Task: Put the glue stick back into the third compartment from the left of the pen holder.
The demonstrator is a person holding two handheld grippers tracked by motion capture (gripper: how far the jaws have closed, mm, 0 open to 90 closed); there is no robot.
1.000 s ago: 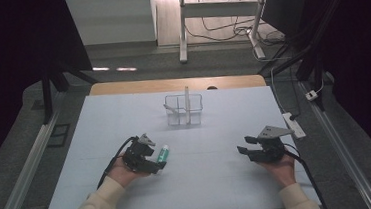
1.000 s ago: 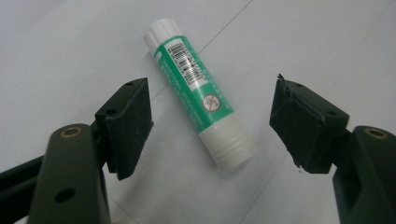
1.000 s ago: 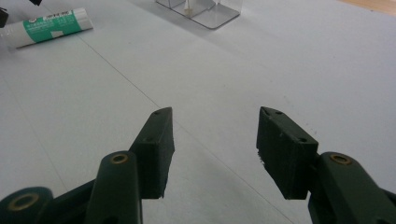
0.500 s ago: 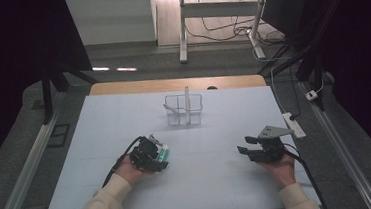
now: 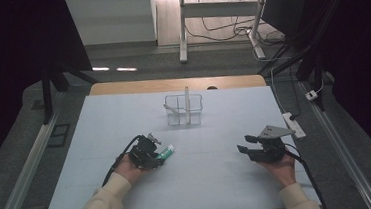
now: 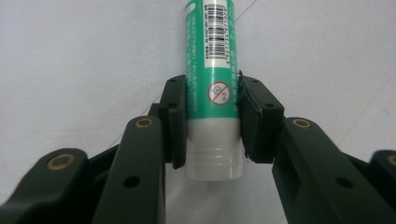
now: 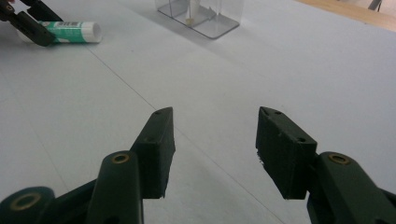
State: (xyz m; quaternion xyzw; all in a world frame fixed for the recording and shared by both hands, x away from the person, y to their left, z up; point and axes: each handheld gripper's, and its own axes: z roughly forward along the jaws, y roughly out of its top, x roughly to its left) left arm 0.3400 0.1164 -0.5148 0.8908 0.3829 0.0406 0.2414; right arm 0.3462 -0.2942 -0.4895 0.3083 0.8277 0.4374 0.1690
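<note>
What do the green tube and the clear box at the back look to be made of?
Tube: probably smooth plastic, with a glossy green printed label bearing a barcode and a white ribbed cap end; the left gripper, whose jaws have just been closing, presses on it.
Box: clear hard plastic, likely acrylic; the table shows through its walls and the edges glint.

A green-and-white cylindrical glue stick (image 6: 212,70) with a barcode label and a white ribbed end lies flat on the pale table (image 5: 219,182), left of centre, in front of the clear plastic organiser (image 5: 184,109).
</note>
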